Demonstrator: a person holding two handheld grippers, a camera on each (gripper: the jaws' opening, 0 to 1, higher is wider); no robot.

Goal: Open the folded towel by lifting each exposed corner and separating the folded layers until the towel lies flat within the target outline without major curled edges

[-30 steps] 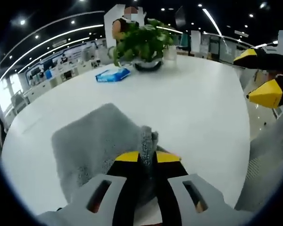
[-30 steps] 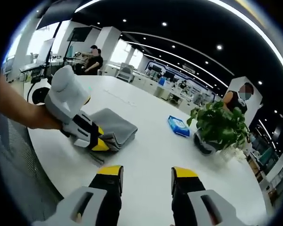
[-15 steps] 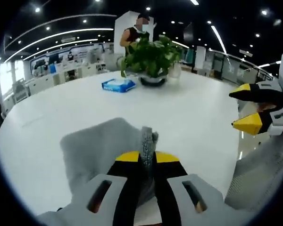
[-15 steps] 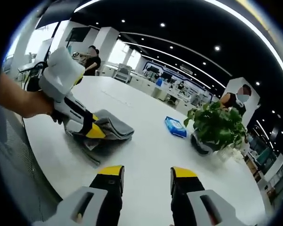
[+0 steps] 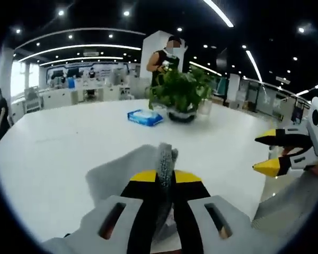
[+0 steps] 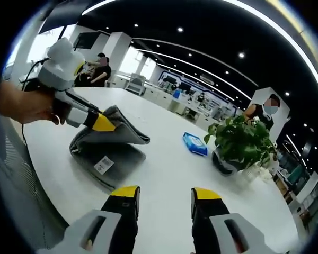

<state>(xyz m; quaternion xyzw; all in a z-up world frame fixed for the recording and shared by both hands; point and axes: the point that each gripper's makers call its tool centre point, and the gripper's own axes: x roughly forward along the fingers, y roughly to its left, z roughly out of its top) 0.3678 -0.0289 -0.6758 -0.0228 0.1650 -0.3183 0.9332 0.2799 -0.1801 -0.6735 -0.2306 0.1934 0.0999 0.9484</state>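
A grey folded towel [image 6: 108, 153] lies on the white round table [image 6: 191, 169], with a white label on its lower layer. My left gripper [image 5: 165, 177] is shut on a corner of the towel's [image 5: 124, 169] top layer and holds it raised off the lower layers; it appears in the right gripper view [image 6: 103, 124] at the left, held by a hand. My right gripper [image 6: 163, 193] is open above the bare table, to the right of the towel, with nothing between its fingers. It also shows at the right edge of the left gripper view [image 5: 270, 153].
A potted green plant [image 6: 241, 145] and a blue packet [image 6: 195, 144] stand on the far side of the table. A person [image 6: 262, 111] stands behind the plant. Other people and desks fill the room behind. The table's near edge runs just below the towel.
My left gripper has lifted the towel's top corner up and away, opening the top layer off the lower ones and baring the label. The right gripper has stayed open.
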